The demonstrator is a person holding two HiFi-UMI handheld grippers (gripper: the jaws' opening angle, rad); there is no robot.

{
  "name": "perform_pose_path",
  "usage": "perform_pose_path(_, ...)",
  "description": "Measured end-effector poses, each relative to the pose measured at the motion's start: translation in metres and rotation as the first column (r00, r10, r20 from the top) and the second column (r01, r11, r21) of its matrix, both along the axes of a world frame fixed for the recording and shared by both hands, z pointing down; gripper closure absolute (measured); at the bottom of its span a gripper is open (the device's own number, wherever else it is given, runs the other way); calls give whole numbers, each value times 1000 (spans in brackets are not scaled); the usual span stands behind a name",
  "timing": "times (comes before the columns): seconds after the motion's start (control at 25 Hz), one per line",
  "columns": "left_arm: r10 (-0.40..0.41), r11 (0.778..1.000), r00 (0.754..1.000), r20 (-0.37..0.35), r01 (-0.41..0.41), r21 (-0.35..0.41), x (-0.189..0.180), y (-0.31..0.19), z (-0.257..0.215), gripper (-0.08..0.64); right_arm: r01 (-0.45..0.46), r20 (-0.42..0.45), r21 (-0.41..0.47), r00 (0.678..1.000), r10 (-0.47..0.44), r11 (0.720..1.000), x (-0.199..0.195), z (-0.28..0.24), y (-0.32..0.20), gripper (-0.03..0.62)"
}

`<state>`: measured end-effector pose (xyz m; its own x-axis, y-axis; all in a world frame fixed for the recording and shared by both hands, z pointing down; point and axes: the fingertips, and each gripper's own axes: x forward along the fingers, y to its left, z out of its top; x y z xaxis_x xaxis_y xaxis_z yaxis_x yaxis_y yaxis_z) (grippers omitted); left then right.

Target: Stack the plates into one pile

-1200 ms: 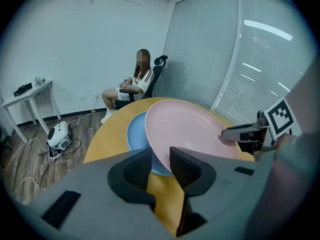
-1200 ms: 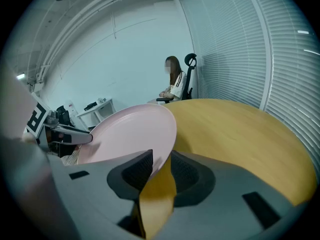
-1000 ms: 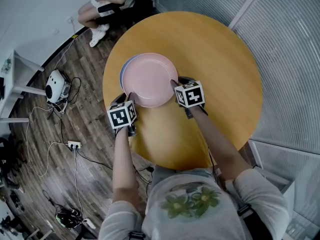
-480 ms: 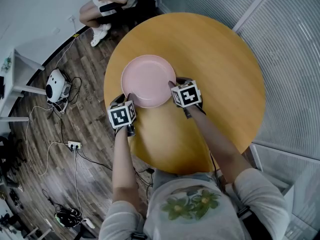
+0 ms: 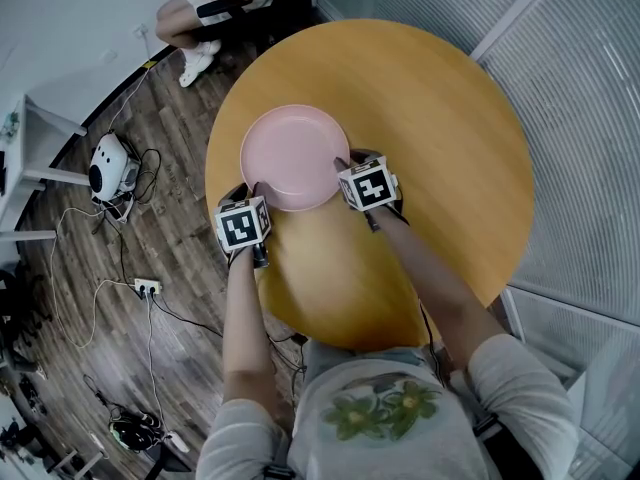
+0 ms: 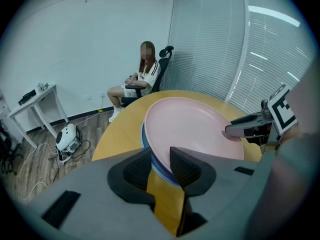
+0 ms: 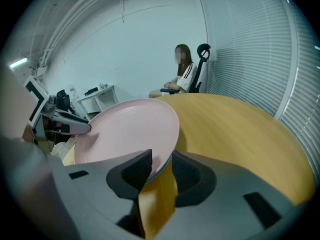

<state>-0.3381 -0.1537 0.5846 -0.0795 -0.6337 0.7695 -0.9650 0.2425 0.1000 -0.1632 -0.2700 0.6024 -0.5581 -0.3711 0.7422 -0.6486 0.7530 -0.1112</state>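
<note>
The pink plate was positioned directly over the blue plate, toward the left edge of the round table. Its rim was clamped at opposite sides by the left gripper and the right gripper.

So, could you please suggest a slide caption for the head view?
Left gripper and right gripper hold the pink plate by opposite edges over a round table.

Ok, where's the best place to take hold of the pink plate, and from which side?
By its thin rim, at opposite near-side spots, coming from the person's side angled down, as the left gripper and right gripper clamp it now. The pink plate sits flat over the blue plate, so only that lip fits between jaws.
</note>
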Motion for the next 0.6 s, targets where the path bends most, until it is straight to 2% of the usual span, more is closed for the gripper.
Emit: perform_pose_path(0.6, -3, 999, 1000, 26, 4, -44, -11, -10, 19, 431, 44, -32, 13, 999, -44, 999, -13, 22, -12, 454)
